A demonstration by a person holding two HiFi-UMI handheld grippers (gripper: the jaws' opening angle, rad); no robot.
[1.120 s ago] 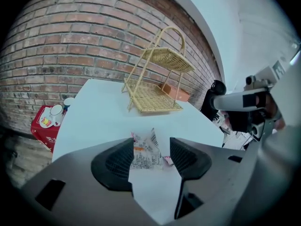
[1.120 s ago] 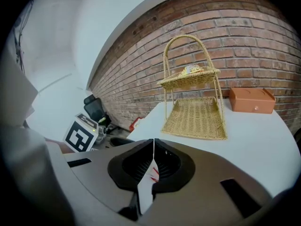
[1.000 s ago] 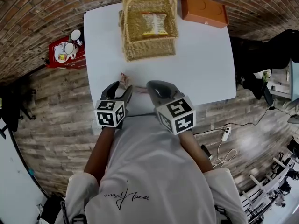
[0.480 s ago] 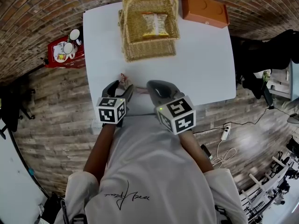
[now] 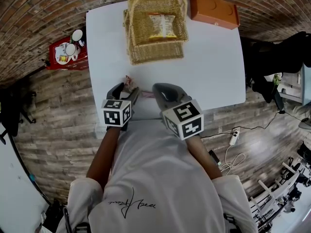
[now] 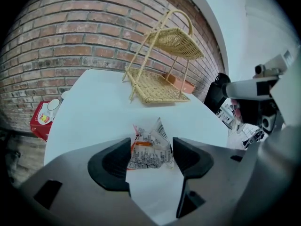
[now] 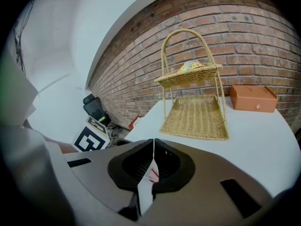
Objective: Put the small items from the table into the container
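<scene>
On the near edge of the white table [image 5: 209, 67], close to the person, both grippers point forward and down. Left gripper [image 5: 125, 92] has its jaws spread wide, and a small crumpled sachet [image 6: 150, 142] with black print and an orange stripe lies on the table between the two dark pads. I cannot tell if the sachet touches the pads; it does not look squeezed. Right gripper [image 7: 154, 142] stands just beside the left one, and its jaws are pressed together on a thin white packet [image 7: 151, 173] with red marks, which stands upright as a narrow edge between the pads. At the far side of the table, well apart from both grippers, stands a wicker basket [image 5: 154, 57] with two tiers and a tall round handle. On its upper tier lies a snack bag [image 5: 161, 24]; the lower tier looks bare in the gripper views. An orange box [image 5: 214, 9] stands at the far right corner of the table, near the basket but not touching it. Behind the table there is a brick wall.
</scene>
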